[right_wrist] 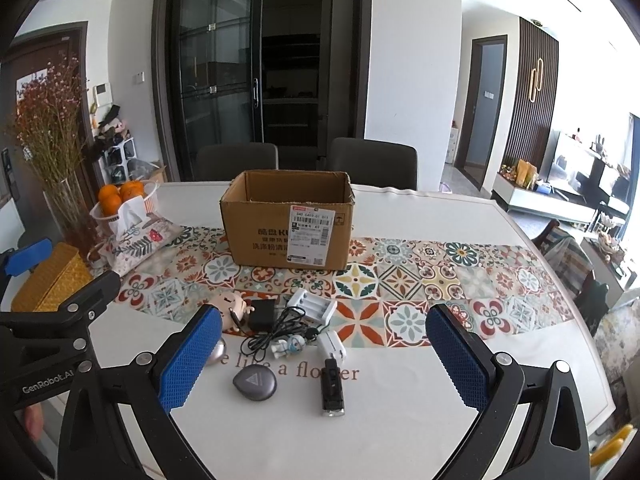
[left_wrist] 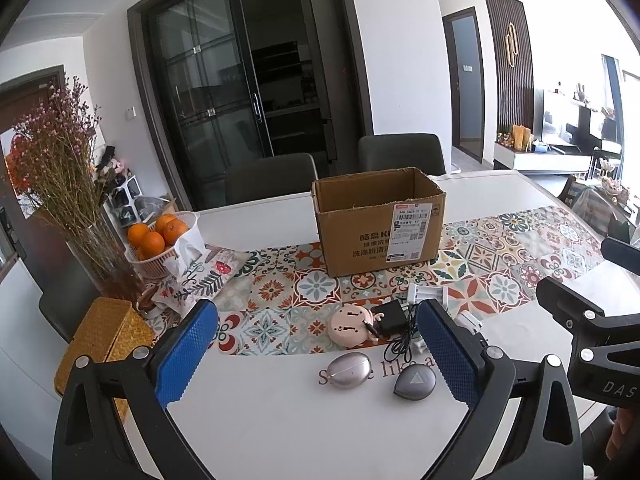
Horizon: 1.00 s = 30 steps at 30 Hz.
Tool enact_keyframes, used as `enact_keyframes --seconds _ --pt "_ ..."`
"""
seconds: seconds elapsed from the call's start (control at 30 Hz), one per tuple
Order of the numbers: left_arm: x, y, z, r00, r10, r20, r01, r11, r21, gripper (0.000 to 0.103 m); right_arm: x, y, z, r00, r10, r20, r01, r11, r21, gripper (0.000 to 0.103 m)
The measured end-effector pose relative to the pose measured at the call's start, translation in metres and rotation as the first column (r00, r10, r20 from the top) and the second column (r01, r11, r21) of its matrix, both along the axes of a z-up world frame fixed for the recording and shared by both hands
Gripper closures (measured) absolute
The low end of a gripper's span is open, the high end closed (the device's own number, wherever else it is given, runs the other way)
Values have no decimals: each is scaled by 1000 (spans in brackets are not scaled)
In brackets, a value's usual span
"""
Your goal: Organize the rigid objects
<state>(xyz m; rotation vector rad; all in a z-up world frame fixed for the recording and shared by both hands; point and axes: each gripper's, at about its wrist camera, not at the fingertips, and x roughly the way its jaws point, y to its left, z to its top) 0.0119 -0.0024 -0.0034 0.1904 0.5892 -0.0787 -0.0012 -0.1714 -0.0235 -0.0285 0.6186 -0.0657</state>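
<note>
Right wrist view: right gripper (right_wrist: 324, 344) jaws wide, empty, above the table (right_wrist: 400, 432); small gadgets, among them a grey pebble-shaped case (right_wrist: 255, 382) and a black stick (right_wrist: 333, 386), lie between them, before the open cardboard box (right_wrist: 286, 226). Left gripper (left_wrist: 318, 346) likewise wide, empty.
</note>
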Motion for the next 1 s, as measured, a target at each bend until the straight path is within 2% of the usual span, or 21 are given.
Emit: enact_keyframes --seconds 1.0 --pt "1 0 1 1000 -1 4 1 1000 0 1 0 -1 1 1000 0 1 0 1000 -1 1"
